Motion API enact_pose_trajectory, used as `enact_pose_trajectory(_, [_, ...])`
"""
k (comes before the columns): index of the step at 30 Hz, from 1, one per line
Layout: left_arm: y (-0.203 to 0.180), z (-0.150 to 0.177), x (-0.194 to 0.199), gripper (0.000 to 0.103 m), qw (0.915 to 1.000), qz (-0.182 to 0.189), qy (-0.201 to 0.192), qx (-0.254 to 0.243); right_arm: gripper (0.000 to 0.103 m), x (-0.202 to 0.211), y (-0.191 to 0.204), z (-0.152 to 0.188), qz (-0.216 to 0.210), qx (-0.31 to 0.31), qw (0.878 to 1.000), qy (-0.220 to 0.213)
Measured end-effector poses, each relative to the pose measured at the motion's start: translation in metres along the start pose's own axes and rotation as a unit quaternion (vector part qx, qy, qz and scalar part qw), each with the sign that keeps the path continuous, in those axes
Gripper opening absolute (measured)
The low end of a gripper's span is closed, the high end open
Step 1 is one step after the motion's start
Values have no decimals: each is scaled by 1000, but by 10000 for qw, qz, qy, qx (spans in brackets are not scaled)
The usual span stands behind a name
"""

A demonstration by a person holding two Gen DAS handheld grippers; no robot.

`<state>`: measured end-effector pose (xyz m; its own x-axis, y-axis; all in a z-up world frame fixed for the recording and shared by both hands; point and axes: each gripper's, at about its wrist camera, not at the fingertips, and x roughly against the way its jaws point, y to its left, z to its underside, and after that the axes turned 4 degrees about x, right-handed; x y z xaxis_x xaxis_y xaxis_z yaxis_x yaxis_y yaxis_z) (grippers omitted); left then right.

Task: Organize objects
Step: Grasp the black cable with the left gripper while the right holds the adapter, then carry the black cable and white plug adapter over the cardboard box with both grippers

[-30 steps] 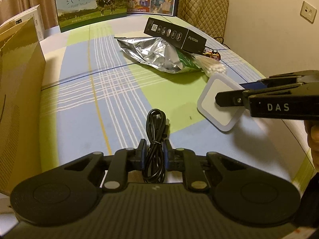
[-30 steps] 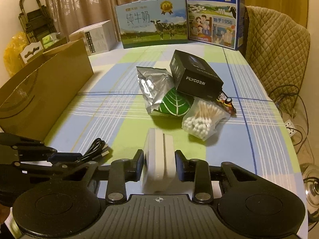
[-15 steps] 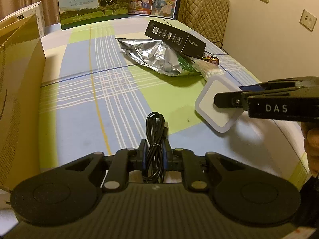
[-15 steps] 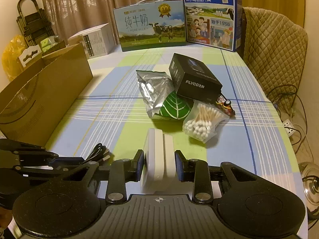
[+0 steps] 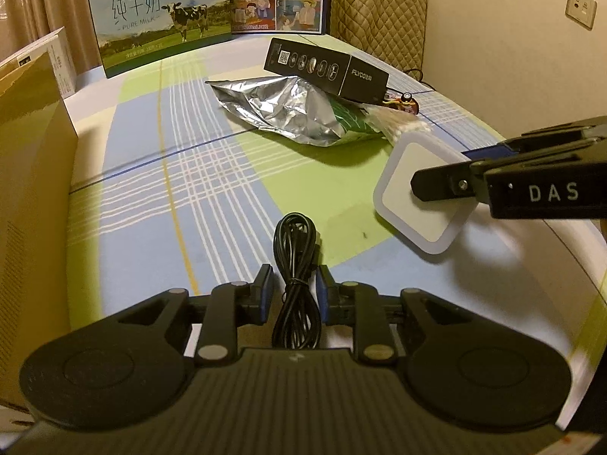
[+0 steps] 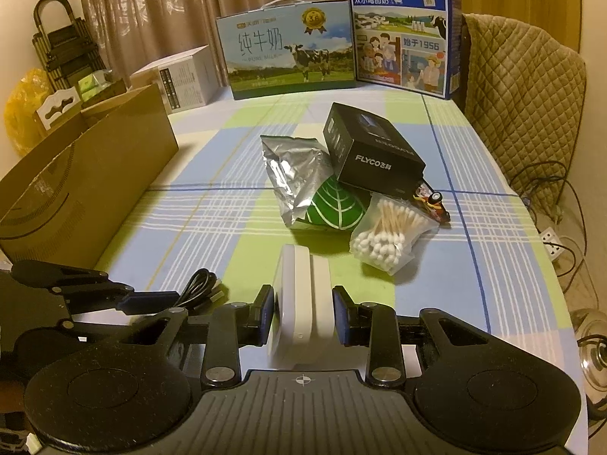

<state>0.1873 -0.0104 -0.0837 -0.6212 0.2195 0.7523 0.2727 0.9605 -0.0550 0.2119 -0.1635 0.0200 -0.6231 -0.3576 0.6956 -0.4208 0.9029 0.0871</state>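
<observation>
Centrally black box reading FLYCO, carton marked 1956

My two wrist cameras look forward and down, close over the counter; both see the foil bag.

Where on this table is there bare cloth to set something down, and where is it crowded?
Free: the wide checked strip of tablecloth between the cardboard box and the foil bag, running back to the milk cartons. Also the cloth right of the cotton swabs. Crowded: the centre pile, where the black box lies on the bag.
</observation>
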Motion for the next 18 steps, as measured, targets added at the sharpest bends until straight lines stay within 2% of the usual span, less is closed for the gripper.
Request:
enact_pose_trajectory(7, [0, 0, 8, 12, 10000, 15, -51, 83, 29, 5, 2, -4, -8, -42, 9999, -116])
enact_pose_trajectory(18, [9, -13, 53, 12, 9984, 77, -352, 426, 29, 27, 22, -6, -31, -81, 9995, -293])
